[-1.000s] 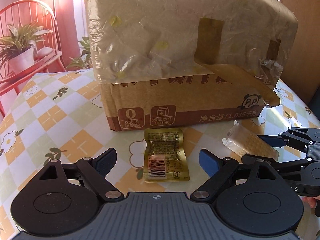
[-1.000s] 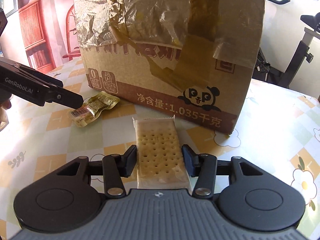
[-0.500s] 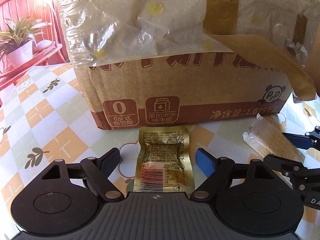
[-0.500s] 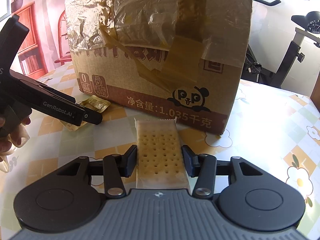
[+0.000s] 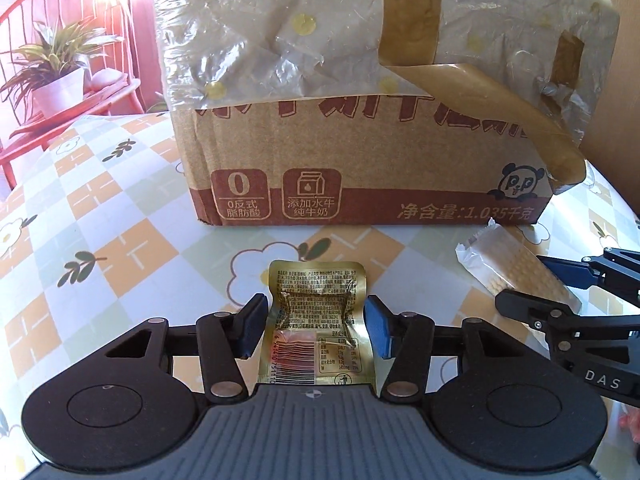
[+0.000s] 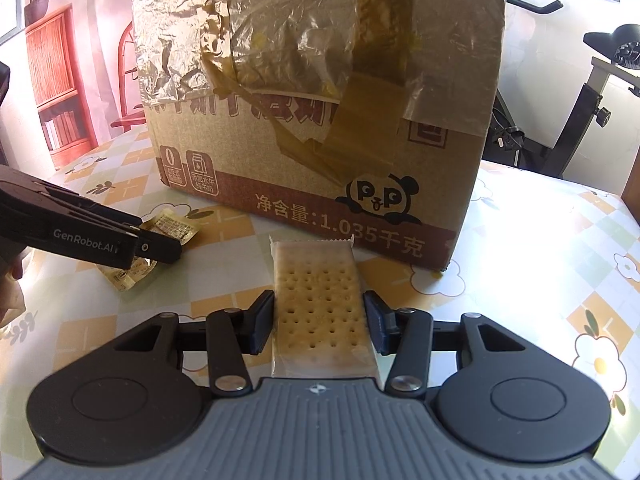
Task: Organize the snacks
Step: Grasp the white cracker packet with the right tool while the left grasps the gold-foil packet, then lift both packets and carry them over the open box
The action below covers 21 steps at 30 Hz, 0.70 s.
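Closing around the gold snack packet (image 5: 318, 328), the left gripper (image 5: 316, 330) has its two blue pads much nearer to each other than one second ago, when they stood wide apart on both sides of the packet. The packet is now between the pads, and its crinkled edges bend up where the pads meet them, so it looks already pinched, though the jaws are closing at this moment. In the earlier left wrist picture the packet lay further in front of the fingers, close to the cardboard box (image 5: 372, 168); now it reaches back under the gripper body, and the box stands well ahead of the fingertips. From the right wrist view, the left gripper (image 6: 160, 250) is seen low over the same packet (image 6: 168, 232), lower than before.

The right gripper (image 6: 320, 322) shows no change from the earlier pictures. Its jaws stand half closed with the cracker pack (image 6: 320, 304) lying lengthwise between them. Both pads sit right against the long sides of the pack, which looks held. The far end of the pack points to the box (image 6: 320, 120), just short of its lower edge.

Both snacks rest on the checked tablecloth (image 5: 120, 248), in front of the box.
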{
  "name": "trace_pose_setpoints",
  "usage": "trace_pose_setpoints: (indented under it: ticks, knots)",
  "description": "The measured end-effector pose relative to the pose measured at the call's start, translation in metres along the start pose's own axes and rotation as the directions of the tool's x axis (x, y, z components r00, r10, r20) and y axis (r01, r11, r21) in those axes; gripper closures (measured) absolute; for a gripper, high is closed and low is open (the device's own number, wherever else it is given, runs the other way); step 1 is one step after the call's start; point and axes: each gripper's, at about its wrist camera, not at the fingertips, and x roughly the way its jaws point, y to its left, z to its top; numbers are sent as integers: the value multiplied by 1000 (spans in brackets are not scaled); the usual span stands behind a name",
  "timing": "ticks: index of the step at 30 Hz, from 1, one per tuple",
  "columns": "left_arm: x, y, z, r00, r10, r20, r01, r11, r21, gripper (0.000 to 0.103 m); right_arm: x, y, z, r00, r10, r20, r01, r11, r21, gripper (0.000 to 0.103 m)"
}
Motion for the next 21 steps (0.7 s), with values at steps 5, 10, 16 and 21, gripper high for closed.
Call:
trace_pose_setpoints:
  ticks: [5, 10, 16, 21]
  knots:
    - [-6, 0, -9, 1000, 3, -4, -3, 1000, 14, 48, -1, 0, 0, 1000, 5, 0, -5, 1000, -3, 53]
    - [-16, 5, -12, 1000, -4, 3, 4, 1000, -20, 49, -1, -1, 0, 1000, 13, 3, -13, 1000, 1, 53]
    - [-31, 11, -13, 1000, -1, 26, 2, 999, -41, 50, -1, 0, -1, 999, 39, 4, -39, 999, -7, 54]
    - [-39, 9, -15, 999, -5, 40, 6, 999, -34, 50, -3, 1, -2, 998, 62, 11, -62, 998, -11, 54]
